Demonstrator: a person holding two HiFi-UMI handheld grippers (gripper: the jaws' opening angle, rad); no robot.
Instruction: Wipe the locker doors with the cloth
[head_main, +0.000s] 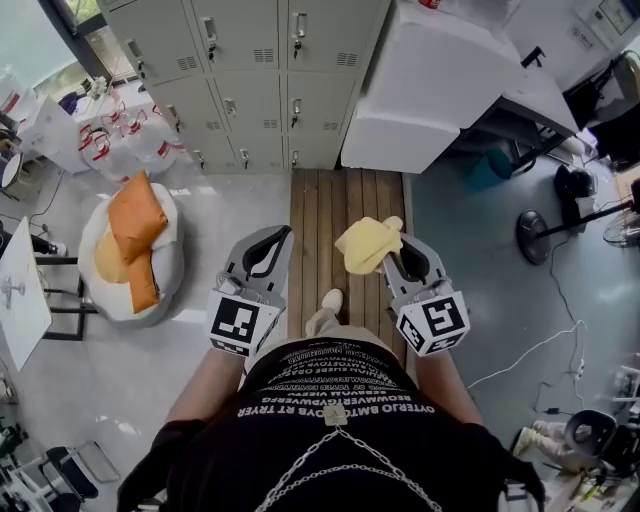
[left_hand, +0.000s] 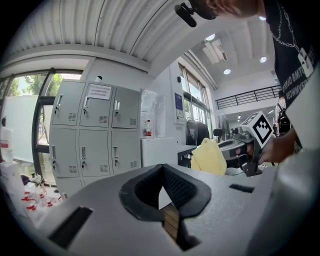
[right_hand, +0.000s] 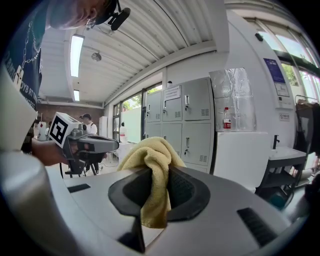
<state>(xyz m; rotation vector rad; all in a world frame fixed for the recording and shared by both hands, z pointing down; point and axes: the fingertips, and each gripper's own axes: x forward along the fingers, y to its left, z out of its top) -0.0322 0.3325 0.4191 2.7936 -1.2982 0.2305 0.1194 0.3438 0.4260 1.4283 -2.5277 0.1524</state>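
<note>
Well short of the locker doors (head_main: 262, 78), the right hand-held gripper (head_main: 398, 256) pinches the yellow cloth (head_main: 366, 244) and the left hand-held gripper (head_main: 264, 254) is pressed together, empty; wiping looks yet to begin.

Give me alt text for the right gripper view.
The right gripper is shut on a yellow cloth that bunches up above its jaws. Beyond stand grey lockers beside a white cabinet; the left gripper shows at the left.
</note>
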